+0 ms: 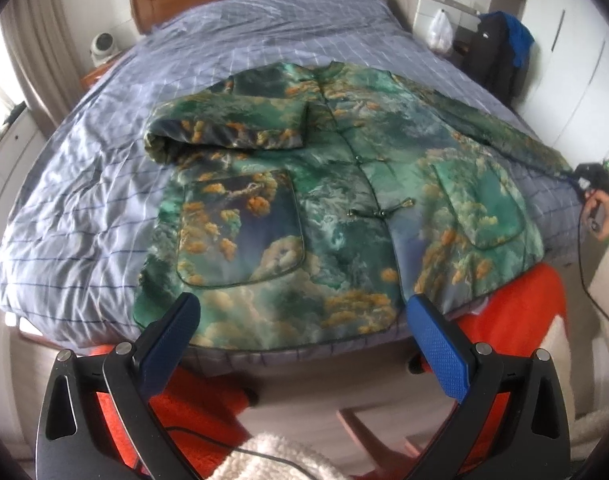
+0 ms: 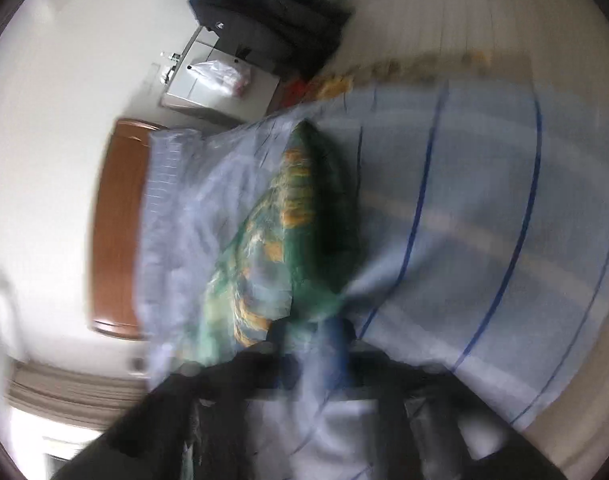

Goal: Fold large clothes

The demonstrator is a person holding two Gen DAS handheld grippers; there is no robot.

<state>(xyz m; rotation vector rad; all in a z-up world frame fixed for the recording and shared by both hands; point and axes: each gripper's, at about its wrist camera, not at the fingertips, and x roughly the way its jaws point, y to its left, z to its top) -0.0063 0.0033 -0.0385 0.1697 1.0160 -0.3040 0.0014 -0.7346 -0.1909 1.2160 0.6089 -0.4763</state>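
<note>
Green printed jacket is lying flat on the bed, one sleeve folded in. Your left claw is hovering spread; your right claw is pinching the other sleeve end.

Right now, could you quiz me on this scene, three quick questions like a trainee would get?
1. True or false: the left gripper has its jaws open above the jacket's hem.
2. Which jacket sleeve is already folded across the chest? A) the one on the left of the left wrist view B) the one on the right C) neither
3. Fill in: the right gripper is pinching the tip of the other ____ at the edge of the bed.

Key: 1 true; 2 A, the folded sleeve; 3 sleeve.
</note>
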